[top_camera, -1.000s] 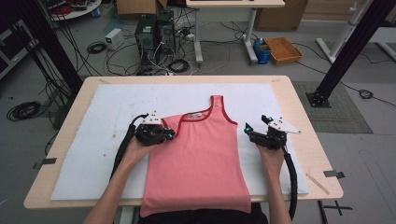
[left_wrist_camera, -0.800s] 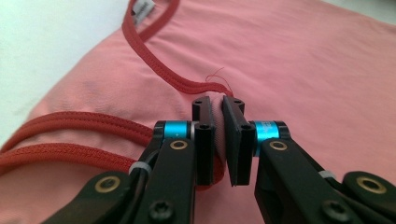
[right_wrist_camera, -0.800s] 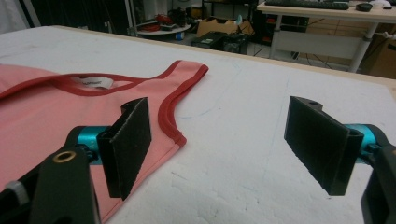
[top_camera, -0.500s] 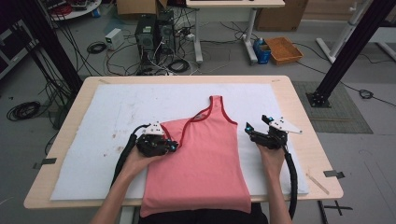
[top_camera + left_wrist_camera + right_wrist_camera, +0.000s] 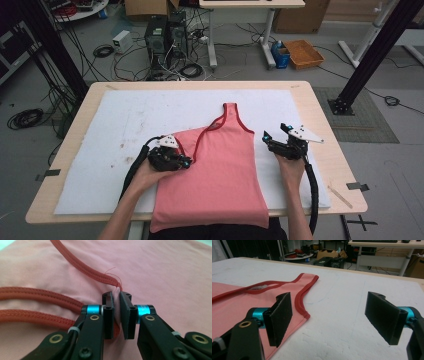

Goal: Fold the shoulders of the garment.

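On the white-padded worktop lies a salmon-pink sleeveless top with dark red trim; the left gripper pinches its folded-over strap edge, while the right gripper rests beside it, jaws wide apart.

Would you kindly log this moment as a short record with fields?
garment: pink tank top, flat on the white mat, one strap folded over
left gripper: shut on a pinch of tank top fabric beside the red trim
right gripper: open, above bare mat beside the tank top's edge
table: light wood under the mat
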`<state>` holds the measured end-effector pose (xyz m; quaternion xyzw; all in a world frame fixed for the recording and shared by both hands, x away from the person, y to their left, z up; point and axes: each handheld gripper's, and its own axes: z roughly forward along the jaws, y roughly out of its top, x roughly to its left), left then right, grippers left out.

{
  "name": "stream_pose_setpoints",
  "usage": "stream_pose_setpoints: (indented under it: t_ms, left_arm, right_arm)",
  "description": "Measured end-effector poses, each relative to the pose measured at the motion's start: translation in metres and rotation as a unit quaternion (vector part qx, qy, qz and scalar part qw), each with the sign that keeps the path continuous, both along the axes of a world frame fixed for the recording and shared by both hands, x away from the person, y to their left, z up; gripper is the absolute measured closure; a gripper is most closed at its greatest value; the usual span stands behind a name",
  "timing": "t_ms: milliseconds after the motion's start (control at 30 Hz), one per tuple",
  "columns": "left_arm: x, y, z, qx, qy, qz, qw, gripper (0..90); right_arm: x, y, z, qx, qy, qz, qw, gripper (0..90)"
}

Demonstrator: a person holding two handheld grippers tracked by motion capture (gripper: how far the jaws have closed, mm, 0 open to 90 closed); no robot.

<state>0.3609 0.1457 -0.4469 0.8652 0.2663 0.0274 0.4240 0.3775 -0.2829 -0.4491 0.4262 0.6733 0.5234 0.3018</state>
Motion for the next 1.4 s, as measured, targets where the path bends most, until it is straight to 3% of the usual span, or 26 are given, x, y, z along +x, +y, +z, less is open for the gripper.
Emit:
stream_pose_setpoints:
  t_ms: [133,333,433,667,833,967,1133,1267,1400]
  left_arm:
    - [0.0,0.0,0.0,-0.002,0.0,-0.005,1.0,79.4]
    - [-0.006,-0.004,0.003,-0.004,-0.011,-0.025,0.9996,60.9]
    - [-0.009,-0.004,0.005,-0.006,-0.015,-0.031,0.9994,55.8]
    - [-0.014,0.005,0.013,-0.026,-0.017,-0.045,0.9985,50.5]
    - [-0.008,0.025,0.022,-0.038,-0.044,0.005,0.9983,40.1]
    - [0.001,0.04,0.028,-0.048,-0.047,0.044,0.9968,36.8]
    - [0.006,0.054,0.029,-0.029,-0.06,0.072,0.9952,36.5]
    - [0.005,0.063,0.026,-0.042,-0.07,0.099,0.9918,36.6]
    - [0.005,0.07,0.028,-0.046,-0.079,0.119,0.9887,35.9]
  right_arm:
    - [0.0,0.0,0.0,0.0,0.0,0.0,1.0,21.8]
    - [0.0,0.0,0.0,0.0,0.001,0.0,1.0,21.8]
    - [0.001,0.0,0.0,-0.004,-0.003,-0.001,1.0,21.8]
    - [0.0,0.0,0.0,-0.004,-0.003,-0.001,1.0,21.9]
    - [0.001,-0.001,0.0,0.003,0.0,-0.003,1.0,21.9]
    - [0.001,-0.001,0.0,0.005,0.001,-0.003,1.0,21.9]
    - [0.002,-0.002,0.0,0.008,0.007,-0.001,0.9999,22.3]
    - [0.007,-0.002,0.001,0.014,0.023,0.003,0.9996,22.4]
    - [0.015,-0.002,0.005,0.038,0.032,0.017,0.9986,22.9]
